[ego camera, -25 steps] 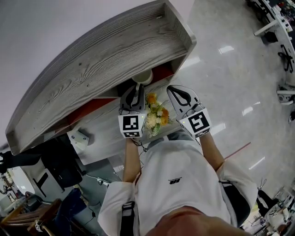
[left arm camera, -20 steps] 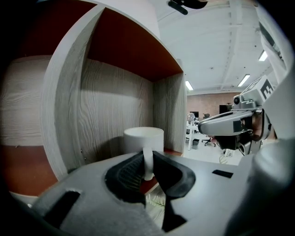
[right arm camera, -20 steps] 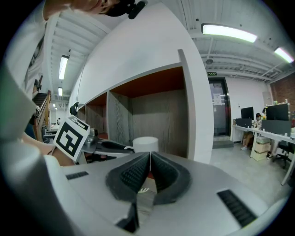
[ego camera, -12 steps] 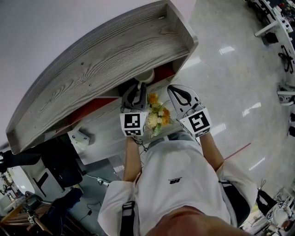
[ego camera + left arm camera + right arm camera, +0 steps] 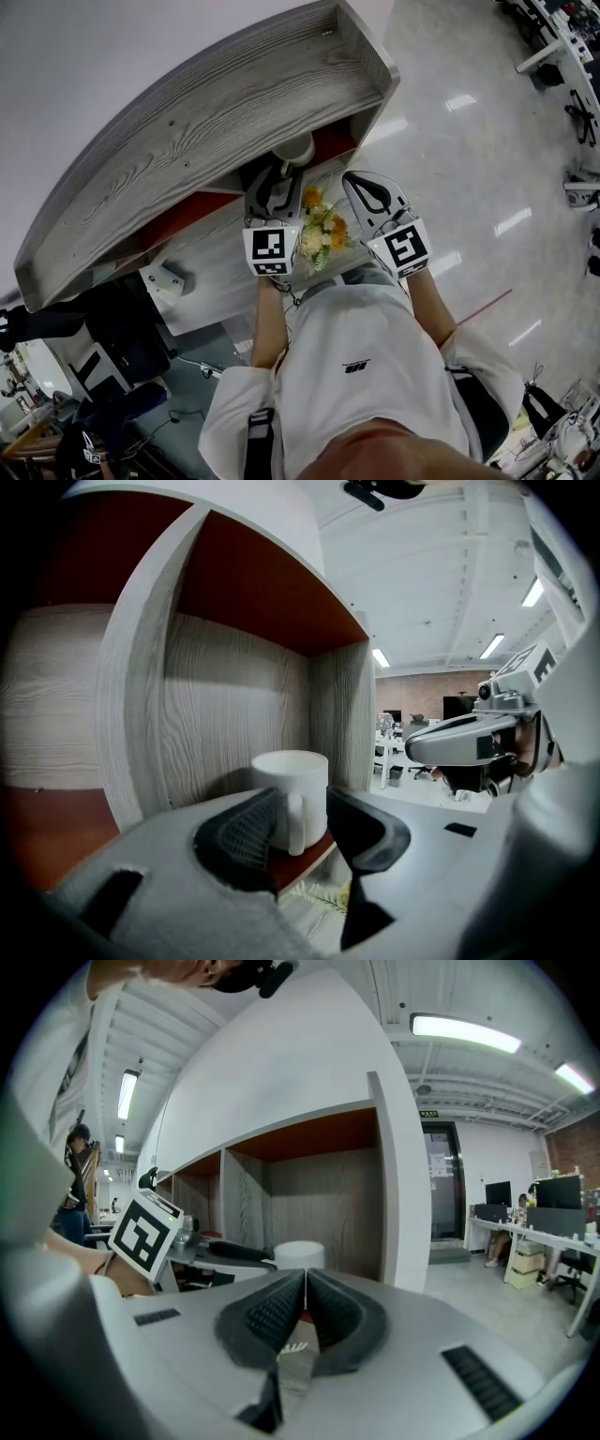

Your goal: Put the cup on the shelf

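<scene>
A white cup point(image 5: 291, 789) stands upright on the red-brown floor of the shelf's point(image 5: 216, 122) right-hand compartment, its handle facing me. My left gripper point(image 5: 300, 801) reaches in at it; its jaws are opening, and the handle sits between them with gaps on both sides. In the head view the cup's rim point(image 5: 293, 147) shows just under the shelf top, ahead of the left gripper point(image 5: 276, 176). My right gripper point(image 5: 362, 184) hovers to the right, outside the shelf, shut and empty. In the right gripper view the jaws point(image 5: 305, 1275) meet, with the cup point(image 5: 298, 1254) beyond them.
A bunch of yellow and white flowers point(image 5: 320, 231) lies between the two grippers on the white surface point(image 5: 211, 272) below the shelf. The compartment's side wall point(image 5: 339, 714) stands close to the cup's right. Polished floor point(image 5: 469, 159) stretches to the right.
The left gripper has pushed slightly farther in under the shelf top with the cup, and its jaws have spread apart. The right gripper has barely moved.
</scene>
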Available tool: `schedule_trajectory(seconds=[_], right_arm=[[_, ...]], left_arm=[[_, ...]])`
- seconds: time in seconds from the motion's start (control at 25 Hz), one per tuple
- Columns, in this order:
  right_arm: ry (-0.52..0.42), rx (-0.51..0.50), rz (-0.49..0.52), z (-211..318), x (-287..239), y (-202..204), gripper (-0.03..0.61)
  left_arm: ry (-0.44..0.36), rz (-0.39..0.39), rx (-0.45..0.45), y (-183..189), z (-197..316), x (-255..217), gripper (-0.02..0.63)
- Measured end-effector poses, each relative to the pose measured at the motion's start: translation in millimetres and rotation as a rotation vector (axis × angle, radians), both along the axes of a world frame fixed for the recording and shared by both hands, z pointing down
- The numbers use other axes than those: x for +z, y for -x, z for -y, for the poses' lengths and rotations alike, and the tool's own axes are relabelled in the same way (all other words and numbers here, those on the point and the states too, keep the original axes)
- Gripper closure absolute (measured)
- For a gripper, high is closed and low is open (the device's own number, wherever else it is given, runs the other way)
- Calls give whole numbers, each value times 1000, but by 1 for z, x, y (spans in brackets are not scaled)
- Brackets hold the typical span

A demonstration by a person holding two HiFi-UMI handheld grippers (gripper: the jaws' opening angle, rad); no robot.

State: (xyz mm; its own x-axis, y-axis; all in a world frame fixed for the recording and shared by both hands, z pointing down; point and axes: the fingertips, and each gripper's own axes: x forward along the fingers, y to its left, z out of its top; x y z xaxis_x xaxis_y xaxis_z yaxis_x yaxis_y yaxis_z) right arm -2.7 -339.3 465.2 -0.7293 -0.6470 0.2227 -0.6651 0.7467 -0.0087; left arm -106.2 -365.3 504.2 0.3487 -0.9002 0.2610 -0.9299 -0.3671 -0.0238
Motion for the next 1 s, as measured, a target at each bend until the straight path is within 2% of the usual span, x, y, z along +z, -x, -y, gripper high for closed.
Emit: schedule_trajectory(seconds=[0.32,0.6,1.0], right_arm=[[-31,9,3,-11,-13,0,551],[-55,26,11,-25,-23,-1,551],[-124,46,9,-47,-45,1,551]], left_arm=[[-52,19,9,1,-10,-19,442],[-100,3,34,-1,-27,-39,447],[-179,-13,74,4,-59,-68,539]])
